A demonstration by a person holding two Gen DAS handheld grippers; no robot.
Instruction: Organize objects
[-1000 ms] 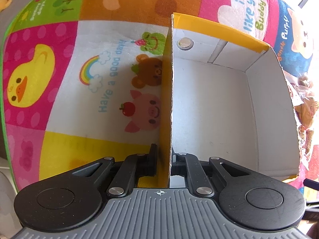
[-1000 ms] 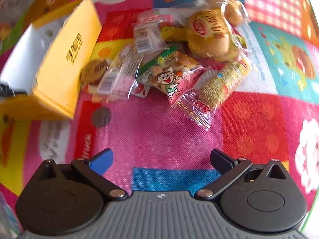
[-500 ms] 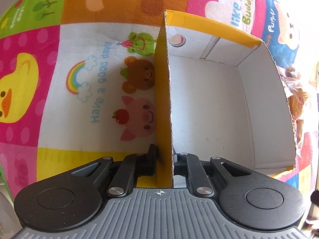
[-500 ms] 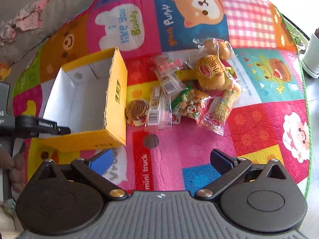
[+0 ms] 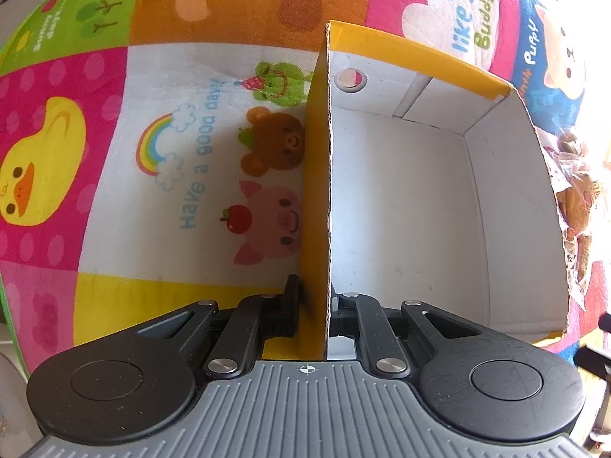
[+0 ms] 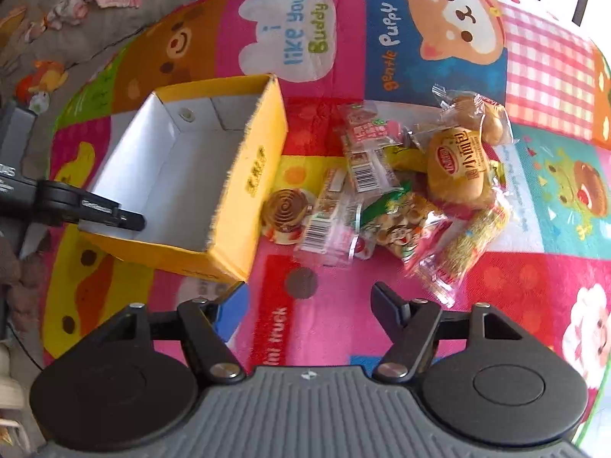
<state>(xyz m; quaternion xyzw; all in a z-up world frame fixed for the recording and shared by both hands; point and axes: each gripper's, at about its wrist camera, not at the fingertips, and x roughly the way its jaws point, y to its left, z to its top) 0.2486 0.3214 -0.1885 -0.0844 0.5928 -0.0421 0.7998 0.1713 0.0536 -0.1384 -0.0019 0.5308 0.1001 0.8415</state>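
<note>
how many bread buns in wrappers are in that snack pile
2: a large bun at the pile's far right, and a smaller bun just behind it, touching. Others may be hidden under the packets.

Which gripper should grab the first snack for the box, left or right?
Right. The right gripper is empty, its jaws closing on nothing, and faces the snack pile on the mat. The left gripper is clamped on a wall of the yellow box, steadying it, and probably should stay there.
</note>
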